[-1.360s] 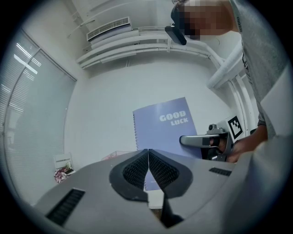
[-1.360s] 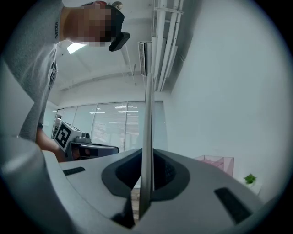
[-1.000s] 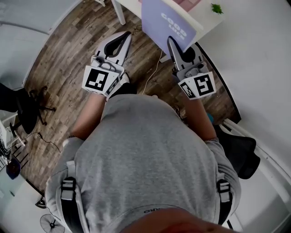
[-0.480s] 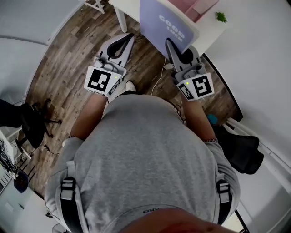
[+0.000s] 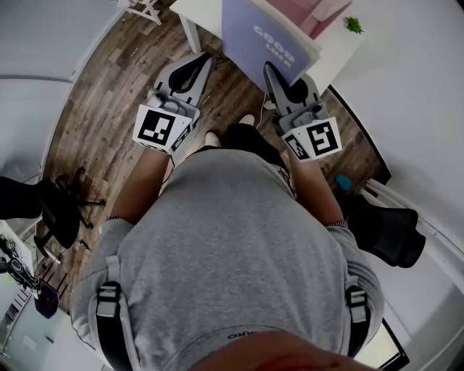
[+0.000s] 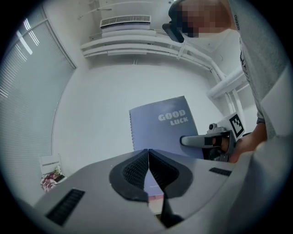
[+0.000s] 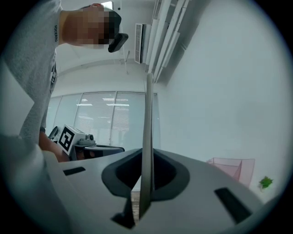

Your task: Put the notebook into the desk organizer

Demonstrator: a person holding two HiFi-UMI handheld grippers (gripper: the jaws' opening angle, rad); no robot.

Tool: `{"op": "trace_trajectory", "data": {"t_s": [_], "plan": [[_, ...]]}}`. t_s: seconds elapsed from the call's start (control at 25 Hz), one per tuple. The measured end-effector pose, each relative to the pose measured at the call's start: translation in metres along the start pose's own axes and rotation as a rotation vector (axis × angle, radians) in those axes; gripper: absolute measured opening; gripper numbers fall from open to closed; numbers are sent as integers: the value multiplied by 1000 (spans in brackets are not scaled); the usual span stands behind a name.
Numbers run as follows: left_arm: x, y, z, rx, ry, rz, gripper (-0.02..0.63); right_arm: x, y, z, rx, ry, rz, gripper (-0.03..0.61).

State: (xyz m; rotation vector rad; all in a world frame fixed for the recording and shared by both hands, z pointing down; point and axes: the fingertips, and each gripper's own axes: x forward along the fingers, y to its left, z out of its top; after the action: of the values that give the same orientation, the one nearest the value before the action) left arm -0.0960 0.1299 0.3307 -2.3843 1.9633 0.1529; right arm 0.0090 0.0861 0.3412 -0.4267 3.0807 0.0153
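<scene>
with my right tongs (image 5: 271, 68) clenched on the notebook (image 5: 262, 38) edge and left tongs (image 5: 202, 59) shut empty, i should hold it upright and aim for the pink desk organizer (image 5: 320, 10) at upper right.

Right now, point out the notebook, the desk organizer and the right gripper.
notebook (image 5: 261, 32): head view, on its purple cover.
desk organizer (image 7: 230, 167): right gripper view, on its pink front wall.
right gripper (image 5: 272, 71): head view, at its jaw tips, shut on the notebook's edge.
</scene>
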Motion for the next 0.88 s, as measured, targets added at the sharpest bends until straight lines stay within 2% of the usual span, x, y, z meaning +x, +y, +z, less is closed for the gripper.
{"op": "trace_trajectory", "data": {"t_s": [0.4, 0.88], "plan": [[62, 37, -12, 1, 19, -20, 21, 43, -63, -11, 24, -12, -16, 38], [190, 71, -10, 34, 24, -61, 21, 85, -181, -1, 36, -41, -58, 38]]}}
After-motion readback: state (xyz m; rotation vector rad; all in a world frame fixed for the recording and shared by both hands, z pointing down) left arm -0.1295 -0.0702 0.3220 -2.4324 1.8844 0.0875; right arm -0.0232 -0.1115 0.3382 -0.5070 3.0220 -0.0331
